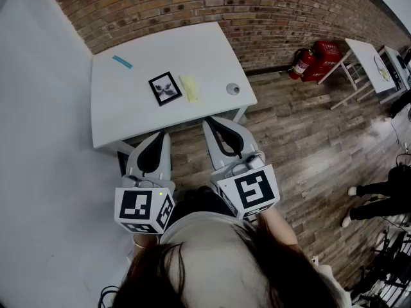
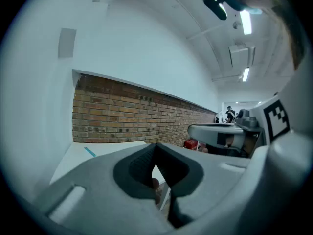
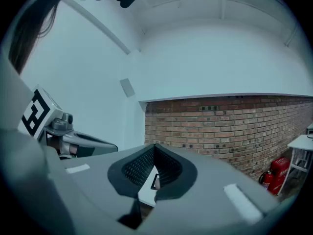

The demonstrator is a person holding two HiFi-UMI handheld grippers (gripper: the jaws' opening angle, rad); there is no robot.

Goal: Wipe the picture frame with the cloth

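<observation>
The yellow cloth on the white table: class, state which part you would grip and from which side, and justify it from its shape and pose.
Probably the near short end of the yellow cloth, from above with the right gripper, jaws opened first. It lies flat as a narrow strip, and the picture frame lies close on its left.

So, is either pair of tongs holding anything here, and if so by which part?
Nothing is held. The left tongs and right tongs are both shut and empty; the cloth and picture frame lie on the table.
</observation>
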